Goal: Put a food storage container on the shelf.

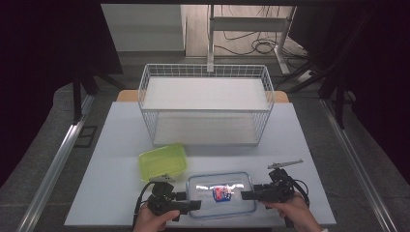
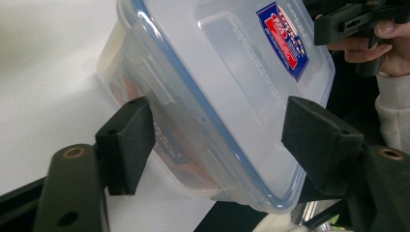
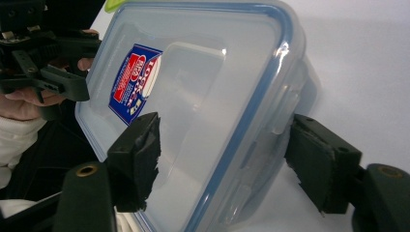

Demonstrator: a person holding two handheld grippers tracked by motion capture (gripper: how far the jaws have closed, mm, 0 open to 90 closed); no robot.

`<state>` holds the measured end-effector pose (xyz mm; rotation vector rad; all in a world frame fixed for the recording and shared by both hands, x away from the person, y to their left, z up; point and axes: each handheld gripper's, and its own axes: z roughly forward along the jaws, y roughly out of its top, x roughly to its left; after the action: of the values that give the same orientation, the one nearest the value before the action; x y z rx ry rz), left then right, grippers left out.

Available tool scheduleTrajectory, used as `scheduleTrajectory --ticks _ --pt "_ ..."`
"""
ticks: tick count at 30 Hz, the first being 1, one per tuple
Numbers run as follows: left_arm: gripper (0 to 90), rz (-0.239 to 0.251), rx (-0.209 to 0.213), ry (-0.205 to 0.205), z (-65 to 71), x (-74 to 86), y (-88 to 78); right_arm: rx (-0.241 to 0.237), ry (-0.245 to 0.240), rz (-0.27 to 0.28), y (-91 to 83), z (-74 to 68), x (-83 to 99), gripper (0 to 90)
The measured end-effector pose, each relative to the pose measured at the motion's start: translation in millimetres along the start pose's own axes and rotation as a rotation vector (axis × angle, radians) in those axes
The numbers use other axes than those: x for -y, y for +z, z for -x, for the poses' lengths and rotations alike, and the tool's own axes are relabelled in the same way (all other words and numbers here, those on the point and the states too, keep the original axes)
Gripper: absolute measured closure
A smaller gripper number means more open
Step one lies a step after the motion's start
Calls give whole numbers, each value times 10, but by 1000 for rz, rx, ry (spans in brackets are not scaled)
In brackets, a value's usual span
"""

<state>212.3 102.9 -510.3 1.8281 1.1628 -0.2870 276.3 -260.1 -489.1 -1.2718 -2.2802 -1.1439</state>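
A clear plastic box (image 1: 232,203) with a blue-rimmed lid and a red-and-blue sticker (image 1: 221,194) sits on the white table near its front edge. My left gripper (image 1: 196,204) is at the box's left end, and my right gripper (image 1: 245,195) is at its right end. In the left gripper view the box (image 2: 232,72) has its rim between the jaws of the left gripper (image 2: 222,145): one pad is beside the wall, the other over the lid. In the right gripper view the right gripper (image 3: 222,154) straddles the box (image 3: 208,77) the same way. I see no pad pressing.
A yellow-green plastic tub (image 1: 163,162) lies just behind and to the left of the box. A white two-tier wire basket (image 1: 205,104) stands at the back of the table (image 1: 290,145). Dark curtains flank both sides.
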Motion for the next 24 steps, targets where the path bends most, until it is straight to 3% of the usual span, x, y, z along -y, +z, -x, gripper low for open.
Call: scheduleTrajectory --ticks 8,24 --pt "343 26 -3 16 40 36 -42 -19 -6 26 -72 -11 49 376" --pt "386 40 -5 27 63 70 -81 -39 -11 40 -116 -7 77 417"
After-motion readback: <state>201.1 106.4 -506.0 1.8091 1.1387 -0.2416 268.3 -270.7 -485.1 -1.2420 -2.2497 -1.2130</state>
